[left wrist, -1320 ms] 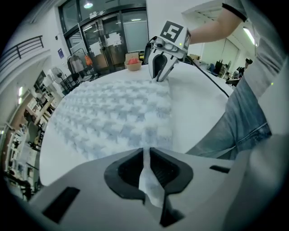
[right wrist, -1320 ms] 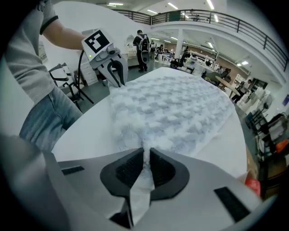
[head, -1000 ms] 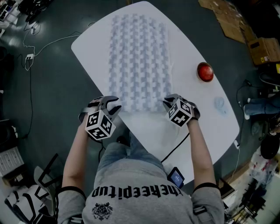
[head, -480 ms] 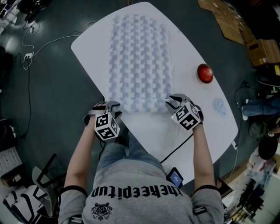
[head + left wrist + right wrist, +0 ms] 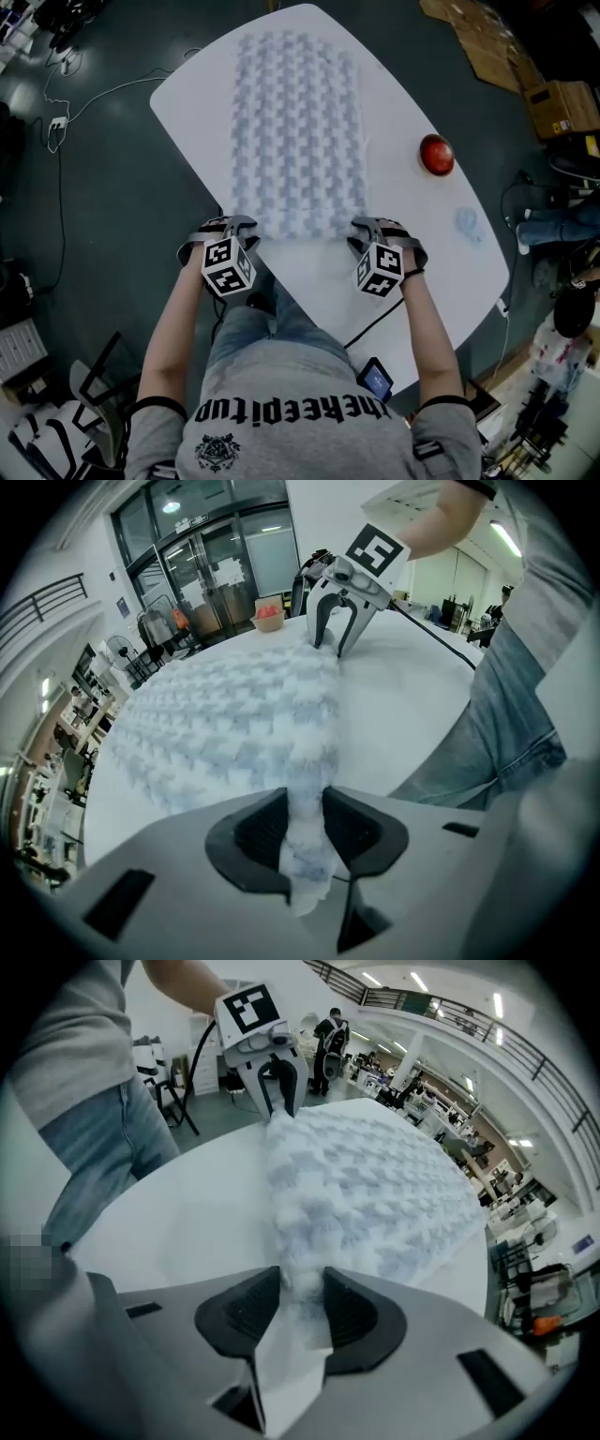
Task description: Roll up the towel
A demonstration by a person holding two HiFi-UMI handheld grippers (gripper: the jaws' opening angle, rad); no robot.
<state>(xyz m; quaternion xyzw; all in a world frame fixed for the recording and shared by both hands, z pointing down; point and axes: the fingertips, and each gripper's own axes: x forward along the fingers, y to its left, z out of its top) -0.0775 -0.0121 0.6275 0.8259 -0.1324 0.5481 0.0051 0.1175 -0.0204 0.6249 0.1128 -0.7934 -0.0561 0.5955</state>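
One towel (image 5: 298,131), pale, waffle-checked, lies flat and full length down the middle of the white table (image 5: 412,234). Its far end is close to the far rim. Its near hem is set back from the person, with bare tabletop in front of it. No fold or turn is started yet.

Near left corner: the left gripper (image 5: 228,225) has the hem pinched. Its jaws have just been closing, and its own view shows the pads pressed on a ridge of cloth bunched between them. It is lower than a second ago and has sat still for the last half second.

Near right corner: the right gripper (image 5: 375,228) has shifted inward onto the hem, its marker cube turned. Its jaws have just been opening from nearly closed. They now straddle the hem with cloth between them, standing wide and not yet clamped.

Judgement: this is the grasp step. One corner is secured, the other is about to be. Rolling can begin once the right side closes; lifting before then would skew the hem.

Edges and room:
- The near left corner of the towel lies just beside the table's slanting left rim, so the left gripper has little margin outward.
- The right side has a broad strip of bare tabletop.
- A red ball (image 5: 437,155) sits well apart to the right of the towel, and a small crumpled bluish scrap (image 5: 467,223) lies nearer the right rim. Neither is in the rolling lane.
- The lane ahead, along the towel itself, is unobstructed.
- A black cable (image 5: 377,319) crosses the near tabletop behind the right gripper.
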